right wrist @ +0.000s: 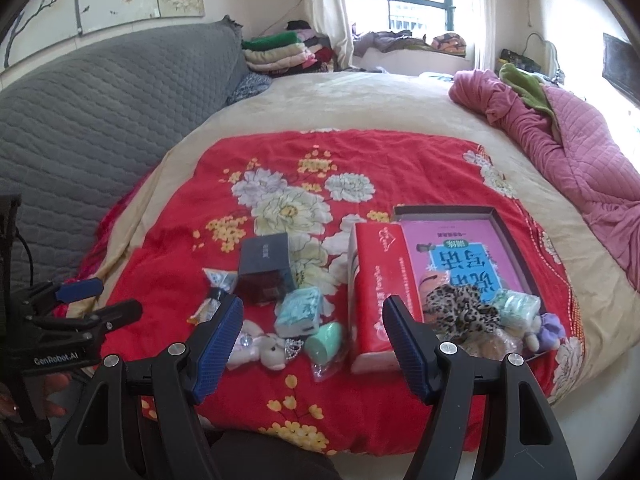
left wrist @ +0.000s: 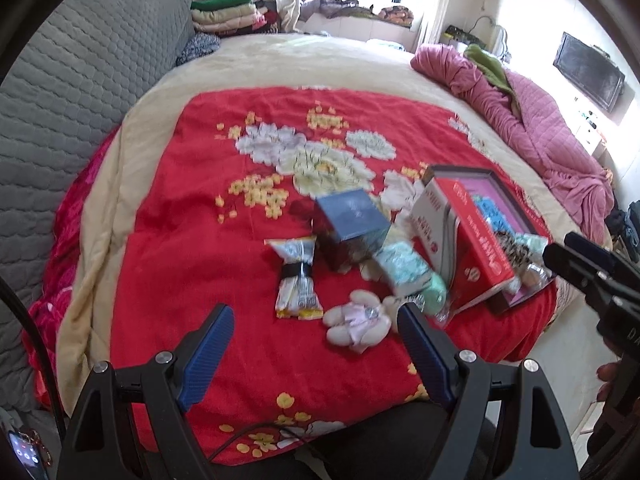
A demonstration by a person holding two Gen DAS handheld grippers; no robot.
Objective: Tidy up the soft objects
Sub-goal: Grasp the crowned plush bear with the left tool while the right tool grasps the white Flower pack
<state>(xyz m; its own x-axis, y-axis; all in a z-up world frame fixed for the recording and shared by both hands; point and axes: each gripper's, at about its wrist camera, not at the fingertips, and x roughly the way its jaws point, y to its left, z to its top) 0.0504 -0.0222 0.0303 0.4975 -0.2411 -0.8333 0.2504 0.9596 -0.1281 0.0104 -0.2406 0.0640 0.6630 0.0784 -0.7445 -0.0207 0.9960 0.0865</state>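
Both the left tongs and right tongs gape wide and empty, a small white plush toy lying just ahead of them on the red flowered blanket.

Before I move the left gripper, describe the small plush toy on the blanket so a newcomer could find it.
Start at the red floral blanket covering the bed, then go to the tall red tissue pack standing near its front. The plush toy lies left of it, past the mint-green egg-shaped object. It alone is pale, fuzzy and limbed, with a shiny trinket.
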